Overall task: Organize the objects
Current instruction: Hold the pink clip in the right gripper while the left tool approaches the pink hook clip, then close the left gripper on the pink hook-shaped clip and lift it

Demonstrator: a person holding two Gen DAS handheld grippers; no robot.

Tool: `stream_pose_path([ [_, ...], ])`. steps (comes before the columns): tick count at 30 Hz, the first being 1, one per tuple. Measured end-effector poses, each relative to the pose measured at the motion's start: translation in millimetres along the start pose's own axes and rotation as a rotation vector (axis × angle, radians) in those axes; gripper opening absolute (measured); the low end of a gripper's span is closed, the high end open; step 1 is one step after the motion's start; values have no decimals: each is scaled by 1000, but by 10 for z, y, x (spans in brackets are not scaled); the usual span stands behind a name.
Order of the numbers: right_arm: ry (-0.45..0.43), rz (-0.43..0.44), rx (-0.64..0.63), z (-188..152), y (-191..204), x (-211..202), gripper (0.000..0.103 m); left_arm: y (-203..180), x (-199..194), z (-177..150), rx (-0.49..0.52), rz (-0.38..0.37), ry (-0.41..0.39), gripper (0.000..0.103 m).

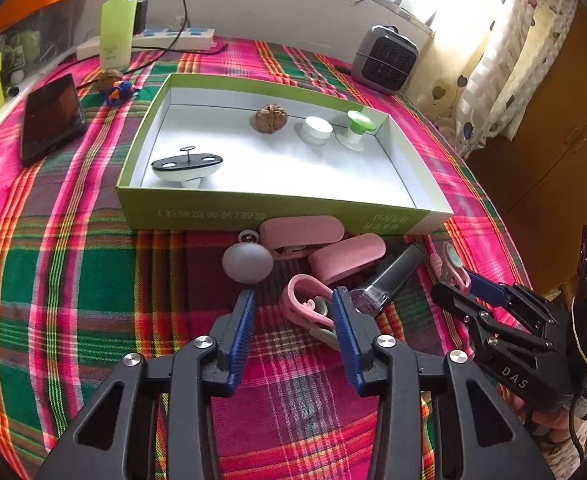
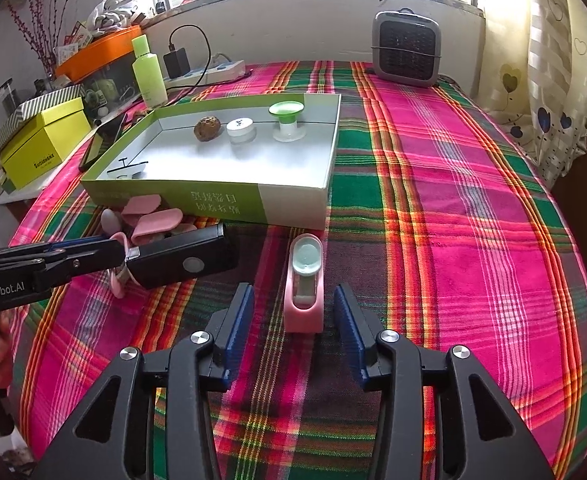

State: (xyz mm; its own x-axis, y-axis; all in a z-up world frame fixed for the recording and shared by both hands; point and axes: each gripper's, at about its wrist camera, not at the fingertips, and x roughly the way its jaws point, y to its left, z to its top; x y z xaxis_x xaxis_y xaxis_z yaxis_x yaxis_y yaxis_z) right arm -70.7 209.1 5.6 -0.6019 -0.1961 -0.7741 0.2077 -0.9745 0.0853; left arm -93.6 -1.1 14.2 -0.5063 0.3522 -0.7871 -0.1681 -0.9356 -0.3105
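A green box (image 1: 277,208) with a white inside holds a walnut (image 1: 270,119), a white jar (image 1: 316,130), a green-topped spool (image 1: 356,130) and a black-and-white boat-shaped piece (image 1: 187,168). In front of it lie a grey ball (image 1: 247,262), two pink cases (image 1: 301,234), a black tube (image 1: 389,280) and a pink hook clip (image 1: 303,300). My left gripper (image 1: 294,294) is open over the hook clip, its pads not pressing it. My right gripper (image 2: 293,290) is open around an upright pink holder with a mint disc (image 2: 305,280), with a gap on both sides.
A grey heater (image 1: 385,60) stands at the back right and a phone (image 1: 51,118) lies at the left. A green bottle (image 1: 118,24) and a power strip (image 1: 153,42) are at the back. A yellow box (image 2: 41,148) sits beyond the left edge. Plaid cloth stretches right of the box.
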Motion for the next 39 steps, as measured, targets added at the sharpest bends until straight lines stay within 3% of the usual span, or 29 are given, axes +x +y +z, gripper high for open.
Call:
stream_pose_path([
  [3, -2, -4, 8, -2, -12, -6, 41, -6, -22, -12, 3, 2, -4, 26],
  [9, -8, -3, 26, -6, -53, -19, 20, -4, -68, -15, 24, 12, -2, 17],
  [18, -8, 27, 14, -26, -13, -30, 19, 175, -155, -3, 30, 82, -2, 17],
  [20, -8, 27, 15, -34, -11, -35, 19, 193, -161, -10, 20, 69, -1, 17],
  [22, -8, 23, 12, -39, -3, -37, 19, 183, -164, -14, 13, 49, -1, 19],
  [27, -8, 23, 12, -46, -1, -39, 19, 170, -232, -18, -26, -12, -24, 44],
  [29, -8, 22, 12, -49, 1, -41, 19, 153, -254, -7, -31, -22, -35, 48],
  [39, -8, 33, 14, -59, -3, -49, 19, -21, -93, -77, -5, 1, 11, 48],
])
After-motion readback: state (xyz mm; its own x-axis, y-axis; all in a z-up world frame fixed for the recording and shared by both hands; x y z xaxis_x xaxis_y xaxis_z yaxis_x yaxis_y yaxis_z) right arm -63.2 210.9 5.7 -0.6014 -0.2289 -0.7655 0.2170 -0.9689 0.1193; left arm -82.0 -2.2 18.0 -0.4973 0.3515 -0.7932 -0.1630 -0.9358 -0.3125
